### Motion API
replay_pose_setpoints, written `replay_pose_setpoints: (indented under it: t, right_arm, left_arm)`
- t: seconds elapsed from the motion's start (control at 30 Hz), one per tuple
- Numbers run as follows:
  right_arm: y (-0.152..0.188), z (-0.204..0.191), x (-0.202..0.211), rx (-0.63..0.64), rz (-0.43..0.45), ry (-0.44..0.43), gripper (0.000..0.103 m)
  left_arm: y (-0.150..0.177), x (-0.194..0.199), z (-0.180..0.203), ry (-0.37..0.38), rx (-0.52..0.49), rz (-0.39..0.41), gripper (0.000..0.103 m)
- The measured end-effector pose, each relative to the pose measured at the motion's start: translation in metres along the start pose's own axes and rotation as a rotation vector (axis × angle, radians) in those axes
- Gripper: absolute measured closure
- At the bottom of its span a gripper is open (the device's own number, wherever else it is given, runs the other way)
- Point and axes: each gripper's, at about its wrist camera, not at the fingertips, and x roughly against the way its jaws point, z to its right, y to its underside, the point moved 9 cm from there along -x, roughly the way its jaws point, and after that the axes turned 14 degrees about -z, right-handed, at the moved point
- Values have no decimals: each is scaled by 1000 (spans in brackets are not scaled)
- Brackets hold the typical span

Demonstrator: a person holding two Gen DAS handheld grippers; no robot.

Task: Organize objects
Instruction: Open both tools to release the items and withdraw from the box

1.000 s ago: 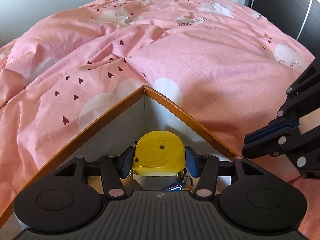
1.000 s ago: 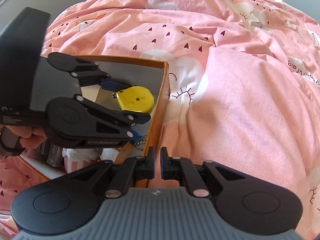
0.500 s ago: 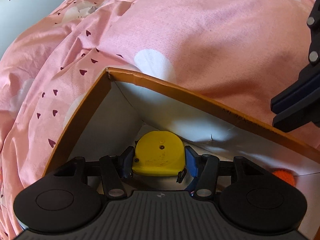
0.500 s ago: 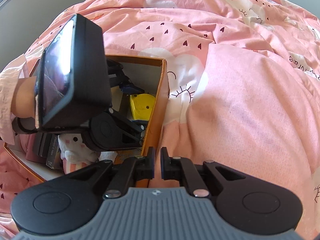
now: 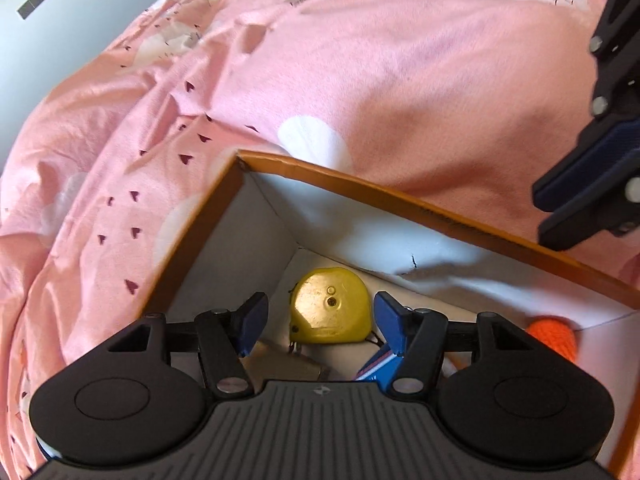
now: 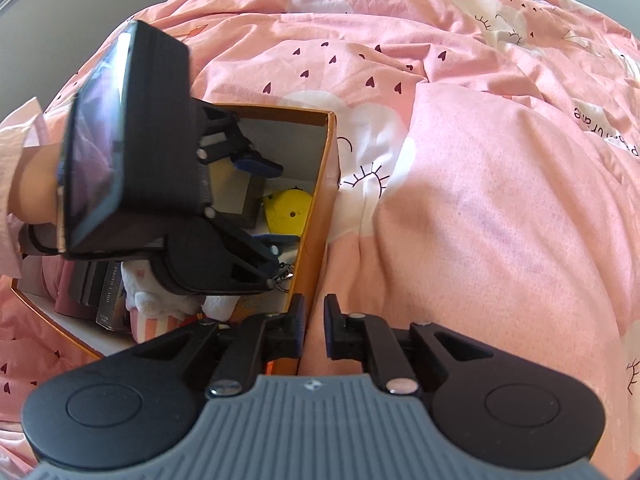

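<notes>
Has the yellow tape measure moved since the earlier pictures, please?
Yes: the yellow tape measure was clamped between the left gripper's fingers; it now lies released, by the orange box's inner corner.
</notes>
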Motion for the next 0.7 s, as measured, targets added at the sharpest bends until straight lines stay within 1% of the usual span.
replay_pose_setpoints:
  t: [0.07,0.1,0.13,0.27,0.37,0.43,0.57,0.7]
  right_arm:
    - [2,-1,6,1,13,6,87]
    - [3,-3,9,2,21,1,79]
    - [4,-5,13,3,31,-5,76]
    - [9,-19,26,30,55,-1,77]
    - [15,-33,38,49,83,-1,76]
    - [20,-43,46,59,113,5,73]
    - [31,-67,59,88,184,26,70]
    - [43,-92,67,102,260,50,69]
  left_arm:
    - [4,17,-3,-18,33,21,32]
    - [7,27,-4,-29,53,35,32]
    - [11,36,-5,-38,73,46,32]
    - [31,69,-9,-90,160,40,32]
    - [53,98,-9,-104,235,54,32]
    - [70,118,-8,-110,298,66,32]
    - [100,159,1,-117,413,156,32]
    - [127,186,10,-154,529,241,29]
